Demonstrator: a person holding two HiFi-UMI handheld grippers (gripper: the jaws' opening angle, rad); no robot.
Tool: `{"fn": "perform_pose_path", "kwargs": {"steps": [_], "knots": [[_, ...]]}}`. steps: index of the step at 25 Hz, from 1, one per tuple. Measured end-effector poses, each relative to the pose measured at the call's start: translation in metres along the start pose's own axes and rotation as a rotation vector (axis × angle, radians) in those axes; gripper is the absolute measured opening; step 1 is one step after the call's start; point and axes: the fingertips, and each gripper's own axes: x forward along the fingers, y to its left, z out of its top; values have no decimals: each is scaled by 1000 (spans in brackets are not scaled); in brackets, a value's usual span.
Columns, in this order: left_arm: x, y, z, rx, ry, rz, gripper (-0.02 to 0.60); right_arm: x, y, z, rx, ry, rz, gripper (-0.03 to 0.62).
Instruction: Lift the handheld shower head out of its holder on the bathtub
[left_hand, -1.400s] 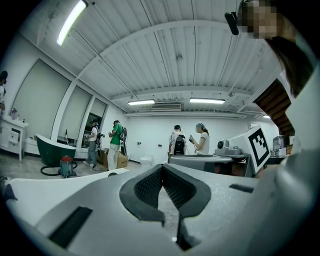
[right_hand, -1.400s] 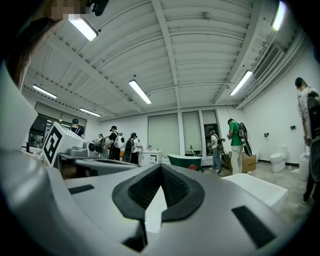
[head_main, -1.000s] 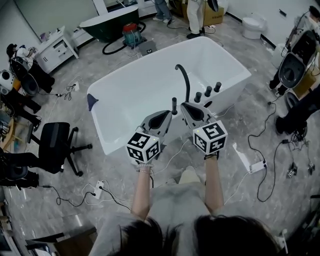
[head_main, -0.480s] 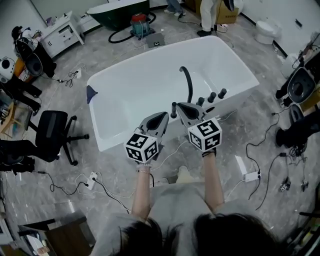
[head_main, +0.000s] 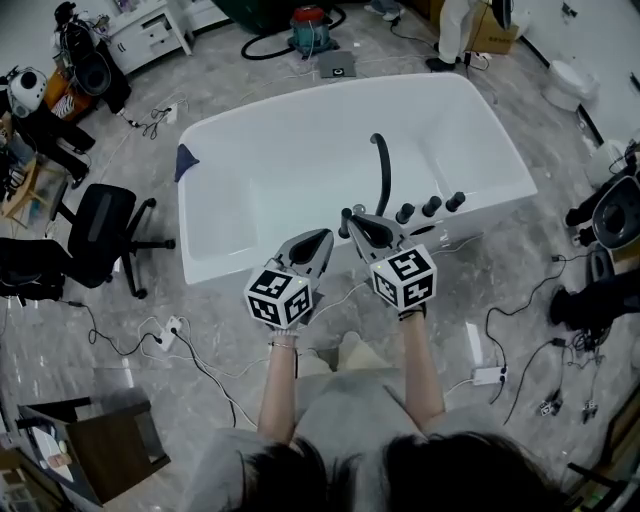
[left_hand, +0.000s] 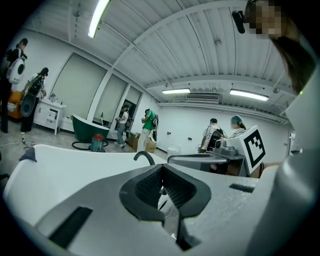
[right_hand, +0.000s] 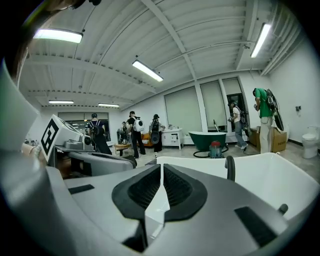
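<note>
The white bathtub (head_main: 215, 150) lies ahead, with a curved black spout (head_main: 380, 170) and three black knobs (head_main: 431, 206) on its near rim. Left of the knobs, the small black handheld shower head (head_main: 345, 213) stands upright in its holder. My right gripper (head_main: 352, 222) is shut and empty, its tips right beside the shower head. My left gripper (head_main: 323, 238) hangs shut and empty just left of it, over the tub's near edge. The left gripper view has shut pads (left_hand: 161, 169) and the spout (left_hand: 145, 156) beyond. The right gripper view has shut pads (right_hand: 161, 166) and a black post (right_hand: 229, 168).
A black office chair (head_main: 100, 235) stands left of the tub. Cables and a power strip (head_main: 178, 326) lie on the floor around me. A red vacuum (head_main: 310, 15) and a person (head_main: 455, 25) are beyond the tub. A white toilet (head_main: 568, 78) sits far right.
Both grippers have sunk and moved toward the tub's near rim. The right gripper's tips have closed in on the shower head. Both stay shut.
</note>
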Motion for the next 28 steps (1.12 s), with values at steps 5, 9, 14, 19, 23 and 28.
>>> {"fn": "perform_pose_path", "kwargs": {"steps": [5, 9, 14, 19, 23, 28], "knots": [[12, 12, -21, -25, 38, 16, 5, 18, -12, -27, 18, 43, 15, 2], [20, 25, -42, -67, 63, 13, 5, 31, -15, -51, -3, 84, 29, 2], [24, 43, -67, -90, 99, 28, 5, 45, -18, -73, 11, 108, 28, 42], [31, 54, -94, -118, 123, 32, 5, 57, -30, -99, 16, 126, -7, 55], [42, 64, -110, -109, 139, 26, 5, 69, -48, -116, 27, 132, -36, 78], [57, 78, -122, -92, 145, 14, 5, 86, -60, -141, 30, 151, -41, 100]]}}
